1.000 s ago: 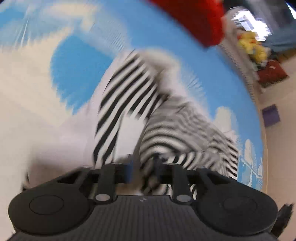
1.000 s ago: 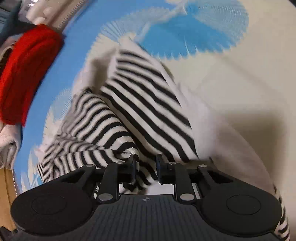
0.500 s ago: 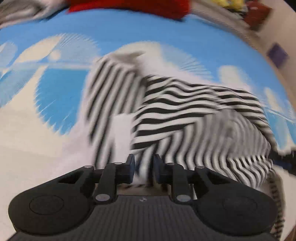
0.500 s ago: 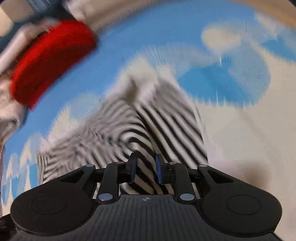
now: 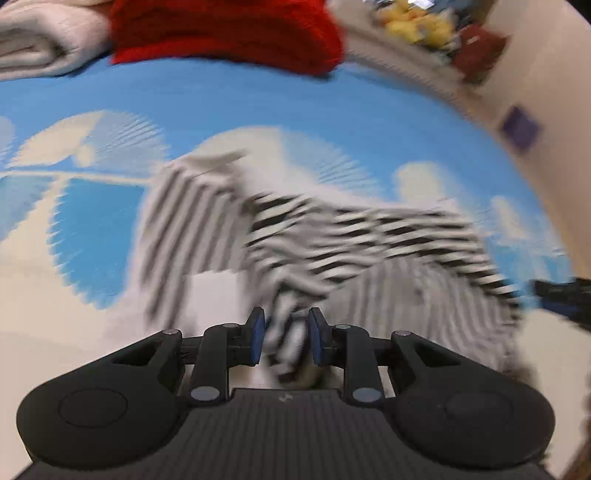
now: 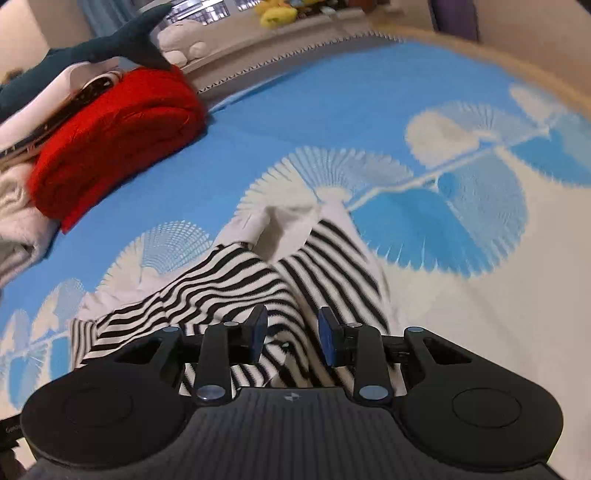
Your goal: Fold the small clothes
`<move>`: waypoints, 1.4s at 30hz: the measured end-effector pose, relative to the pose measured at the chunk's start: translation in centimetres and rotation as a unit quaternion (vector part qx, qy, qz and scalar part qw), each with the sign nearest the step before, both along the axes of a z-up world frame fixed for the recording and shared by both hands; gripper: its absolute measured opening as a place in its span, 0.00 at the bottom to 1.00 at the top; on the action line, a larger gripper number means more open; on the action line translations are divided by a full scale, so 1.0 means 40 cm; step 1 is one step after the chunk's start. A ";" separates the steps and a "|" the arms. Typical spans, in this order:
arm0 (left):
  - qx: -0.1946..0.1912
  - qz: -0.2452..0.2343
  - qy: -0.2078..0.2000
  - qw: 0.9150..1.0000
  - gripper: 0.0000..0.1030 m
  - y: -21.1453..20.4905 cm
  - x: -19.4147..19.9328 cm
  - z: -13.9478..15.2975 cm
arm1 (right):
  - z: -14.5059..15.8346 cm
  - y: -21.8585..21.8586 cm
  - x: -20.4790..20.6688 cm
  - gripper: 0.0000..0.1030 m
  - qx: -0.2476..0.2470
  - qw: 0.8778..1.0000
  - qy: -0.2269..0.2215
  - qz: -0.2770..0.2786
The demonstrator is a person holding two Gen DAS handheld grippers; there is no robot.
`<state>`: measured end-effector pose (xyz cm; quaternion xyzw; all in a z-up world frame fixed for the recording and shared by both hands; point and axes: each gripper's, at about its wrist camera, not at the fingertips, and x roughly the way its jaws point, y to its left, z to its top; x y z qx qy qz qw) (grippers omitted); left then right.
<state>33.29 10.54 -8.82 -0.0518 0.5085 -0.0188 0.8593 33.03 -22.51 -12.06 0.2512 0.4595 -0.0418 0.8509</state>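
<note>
A black-and-white striped garment (image 5: 369, 236) lies crumpled on the blue and cream blanket (image 5: 258, 103). My left gripper (image 5: 284, 332) is shut on a bunched fold of it at its near edge; this view is blurred by motion. In the right wrist view the same striped garment (image 6: 229, 280) spreads out to the left, with a plain cream part (image 6: 280, 225) at its far end. My right gripper (image 6: 291, 332) hovers over its near edge. Its jaws are opening, and the cloth lies below the gap, not pressed by the pads (image 6: 258, 328).
A folded red knit (image 6: 110, 147) sits on a pile of cream clothes (image 6: 18, 206) at the back left, with a dark shark plush (image 6: 92, 48) behind it. Yellow plush toys (image 6: 275, 13) line the far edge. A dark gripper part (image 5: 561, 295) shows at the left view's right edge.
My left jaws have narrowed onto a fold of the striped cloth and that view has swung round. My right gripper has risen, rolled, and its jaws have spread off the cloth.
</note>
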 end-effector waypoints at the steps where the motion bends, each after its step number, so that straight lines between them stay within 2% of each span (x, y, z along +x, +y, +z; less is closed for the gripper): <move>1: 0.018 0.014 0.010 1.000 0.27 0.011 0.003 -0.005 | -0.006 -0.005 0.002 0.31 -0.013 1.000 0.012 -0.006; 2: 0.030 0.027 0.016 0.999 0.27 0.019 0.004 -0.010 | -0.015 -0.010 0.009 0.32 -0.020 0.999 0.023 -0.016; 4: 0.013 0.032 0.001 0.999 0.26 0.026 0.005 0.003 | -0.028 -0.031 0.004 0.32 0.002 0.999 0.021 -0.033; 6: -0.019 0.019 -0.025 0.999 0.26 0.018 0.001 0.028 | -0.027 -0.022 0.010 0.32 0.038 0.999 0.007 -0.010; 8: -0.022 0.000 -0.031 0.999 0.26 0.000 0.001 0.031 | -0.025 0.007 0.016 0.33 0.063 0.997 0.004 0.037; 10: 0.023 0.002 0.014 1.000 0.24 -0.009 0.013 -0.012 | -0.046 0.040 0.028 0.36 0.060 0.994 0.034 0.082; 11: 0.045 0.017 0.035 0.998 0.21 0.001 0.016 -0.037 | -0.070 0.053 0.032 0.36 0.047 0.993 0.067 0.089; 12: 0.047 0.025 0.045 0.998 0.21 0.014 0.015 -0.051 | -0.096 0.053 0.032 0.36 0.036 0.991 0.097 0.079; 13: 0.038 0.030 0.045 0.998 0.21 0.023 0.014 -0.050 | -0.125 0.044 0.029 0.36 0.036 0.990 0.125 0.062; 15: 0.038 0.027 0.023 0.999 0.21 0.019 0.011 -0.022 | -0.152 0.025 0.028 0.36 0.053 0.987 0.147 0.042; 18: 0.049 0.015 0.009 0.999 0.24 0.001 0.007 0.000 | -0.131 0.020 0.031 0.32 0.037 0.989 0.134 0.046; 20: 0.028 0.010 -0.001 1.000 0.24 -0.003 0.001 0.007 | -0.109 0.017 0.026 0.32 0.032 0.991 0.127 0.042; 21: 0.017 0.004 -0.021 1.000 0.27 -0.003 0.000 0.019 | -0.097 0.010 0.021 0.32 0.030 0.993 0.114 0.031; 24: -0.008 -0.023 -0.086 0.996 0.28 -0.018 -0.017 0.080 | -0.014 0.010 0.005 0.32 -0.002 0.999 0.033 0.021; 25: -0.023 -0.031 -0.092 0.995 0.28 -0.021 -0.019 0.086 | 0.013 0.014 -0.002 0.32 -0.016 1.000 0.000 0.021; 27: -0.049 -0.049 -0.071 0.995 0.28 -0.027 -0.013 0.070 | 0.045 0.024 -0.006 0.33 -0.019 0.998 -0.048 0.035; 28: -0.045 -0.054 -0.049 0.996 0.27 -0.035 -0.010 0.052 | 0.042 0.031 -0.002 0.33 -0.005 0.997 -0.056 0.052; 29: -0.022 -0.057 -0.017 0.998 0.27 -0.042 -0.004 0.020 | 0.025 0.040 0.006 0.32 0.009 0.996 -0.050 0.073; 31: 0.043 -0.048 0.044 0.997 0.25 -0.046 0.006 -0.045 | -0.036 0.068 0.024 0.32 0.006 0.994 0.008 0.112; 32: 0.057 -0.042 0.055 0.996 0.24 -0.042 0.006 -0.061 | -0.081 0.077 0.032 0.32 -0.006 0.991 0.057 0.123; 34: 0.039 -0.039 0.045 0.997 0.24 -0.039 0.008 -0.038 | -0.161 0.072 0.032 0.34 -0.008 0.984 0.131 0.119; 37: -0.004 -0.051 -0.004 0.999 0.25 -0.039 0.003 0.016 | -0.162 0.056 0.031 0.34 0.010 0.987 0.121 0.104; 38: -0.007 -0.047 0.003 0.999 0.26 -0.034 0.005 0.006 | -0.150 0.061 0.033 0.34 0.001 0.987 0.108 0.115; 41: 0.032 -0.035 0.071 0.996 0.25 -0.025 -0.002 -0.060 | -0.144 0.065 0.029 0.34 -0.018 0.985 0.115 0.125; 42: 0.033 -0.032 0.066 0.997 0.26 -0.026 -0.011 -0.054 | -0.142 0.055 0.020 0.34 -0.010 0.986 0.117 0.117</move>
